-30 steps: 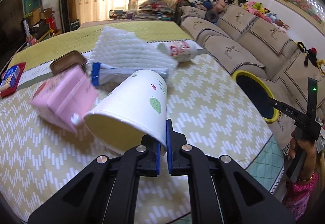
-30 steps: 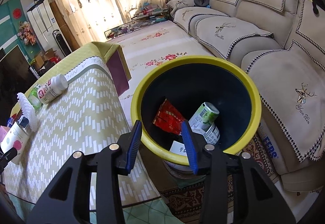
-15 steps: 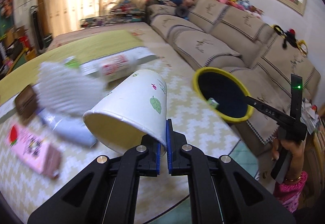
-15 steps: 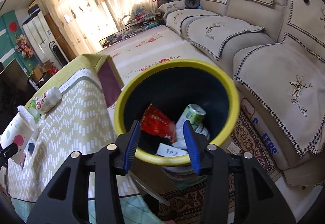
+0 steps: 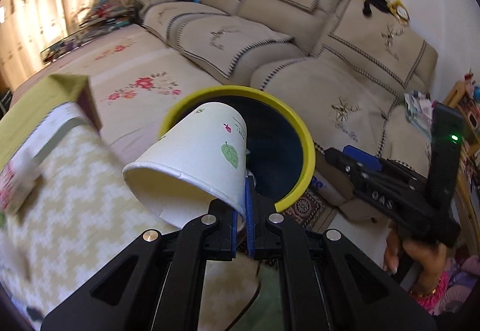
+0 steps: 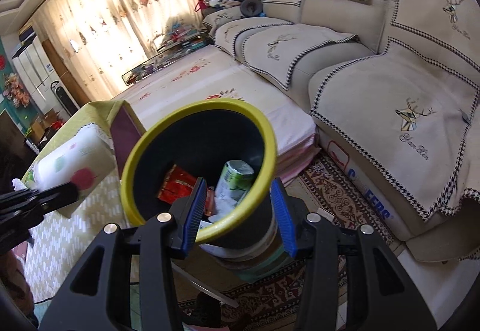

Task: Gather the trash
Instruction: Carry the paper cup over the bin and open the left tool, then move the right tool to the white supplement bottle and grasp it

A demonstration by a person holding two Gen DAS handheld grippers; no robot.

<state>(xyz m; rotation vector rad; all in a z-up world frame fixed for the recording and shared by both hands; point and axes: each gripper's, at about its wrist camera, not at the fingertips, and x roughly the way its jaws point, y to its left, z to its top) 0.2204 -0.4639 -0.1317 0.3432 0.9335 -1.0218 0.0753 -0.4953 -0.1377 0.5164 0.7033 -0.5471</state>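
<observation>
Since the earlier frame the left gripper point(image 5: 242, 212) had carried the paper cup point(image 5: 192, 163), pinched by its rim wall, off the table until the yellow-rimmed bin point(image 5: 303, 133) lay just beyond its jaws, cup axis tilted binward, while the right gripper point(image 6: 238, 212) hung half-open, empty, above the bin.

Table covered with a yellow-and-white zigzag-patterned cloth point(image 5: 78, 211), green band at far end. A blurred red-and-white item point(image 5: 15, 187) lies at its left edge. Patterned floor rug point(image 6: 339, 193) lies beside it.

White paper cup point(image 5: 192, 163) tilted, rim clamped, before yellow-rimmed bin point(image 5: 303, 133).
</observation>
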